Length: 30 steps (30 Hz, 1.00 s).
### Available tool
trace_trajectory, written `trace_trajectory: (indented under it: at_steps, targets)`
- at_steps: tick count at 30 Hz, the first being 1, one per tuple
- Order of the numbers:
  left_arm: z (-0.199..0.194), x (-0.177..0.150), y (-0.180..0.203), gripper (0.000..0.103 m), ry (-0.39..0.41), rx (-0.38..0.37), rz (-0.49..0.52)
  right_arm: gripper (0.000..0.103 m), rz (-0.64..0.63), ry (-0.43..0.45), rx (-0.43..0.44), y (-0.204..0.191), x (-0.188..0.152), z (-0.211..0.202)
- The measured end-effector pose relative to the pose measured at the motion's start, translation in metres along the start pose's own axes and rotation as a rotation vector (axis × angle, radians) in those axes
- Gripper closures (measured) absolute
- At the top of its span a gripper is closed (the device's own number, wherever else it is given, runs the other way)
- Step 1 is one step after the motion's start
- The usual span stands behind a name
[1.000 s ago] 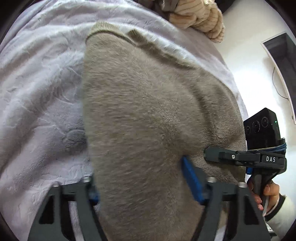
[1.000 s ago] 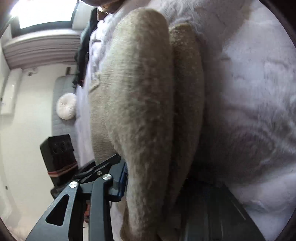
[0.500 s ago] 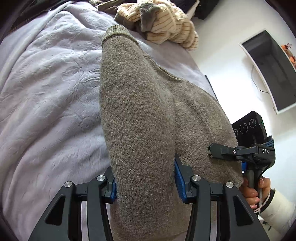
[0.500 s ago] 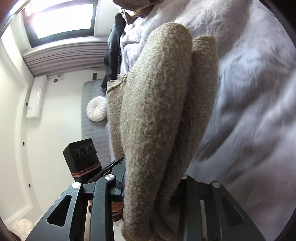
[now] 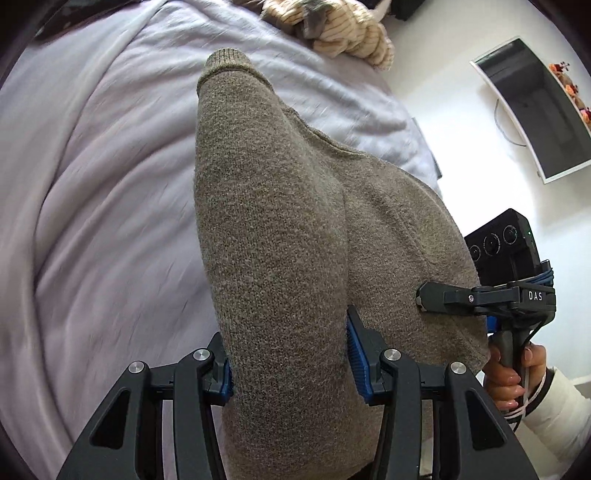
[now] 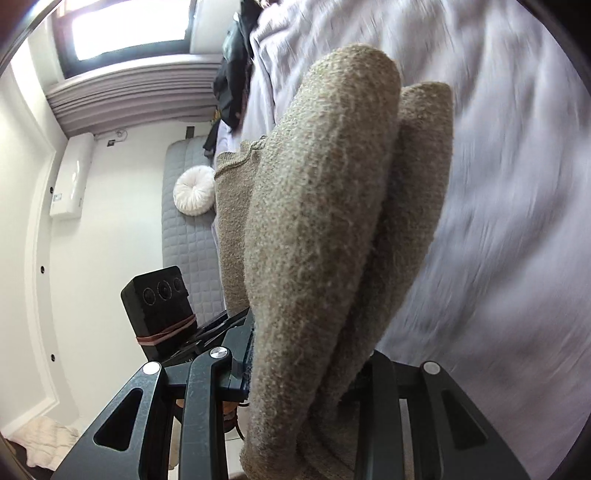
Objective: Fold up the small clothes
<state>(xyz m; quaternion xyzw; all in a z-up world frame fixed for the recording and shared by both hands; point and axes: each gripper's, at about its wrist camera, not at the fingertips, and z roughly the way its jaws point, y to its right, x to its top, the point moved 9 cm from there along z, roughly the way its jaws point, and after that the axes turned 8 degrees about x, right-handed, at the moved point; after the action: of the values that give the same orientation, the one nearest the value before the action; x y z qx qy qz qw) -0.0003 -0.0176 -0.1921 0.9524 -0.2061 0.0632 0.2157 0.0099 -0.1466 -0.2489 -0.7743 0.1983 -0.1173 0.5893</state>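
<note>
A grey-brown knitted sweater (image 5: pixel 273 229) hangs in the air above a lilac bedspread (image 5: pixel 92 184), held by both grippers. My left gripper (image 5: pixel 290 363) is shut on a thick fold of it, with the cuffed end hanging away from the camera. My right gripper (image 6: pixel 306 373) is shut on another bunched fold of the sweater (image 6: pixel 317 229). The right gripper also shows in the left wrist view (image 5: pixel 480 299), clamped on the sweater's right edge. The left gripper's body shows in the right wrist view (image 6: pixel 162 314).
A striped beige garment (image 5: pixel 347 33) lies at the far end of the bed. A wall-mounted screen (image 5: pixel 535 103) is at the right. In the right wrist view there is a grey mattress with a round white cushion (image 6: pixel 194 195), dark clothes (image 6: pixel 232 85) and a window.
Both grippers have lifted the sweater higher off the bed. More of the bedspread and room shows, and the sweater hangs longer and narrower.
</note>
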Motion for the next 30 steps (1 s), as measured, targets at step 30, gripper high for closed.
trace_trajectory:
  at_steps: [30]
  targets:
    - [0.014, -0.074, -0.089, 0.047, 0.007, 0.330, -0.040, 0.082, -0.277, -0.040, -0.741, 0.041, -0.026, 0.003]
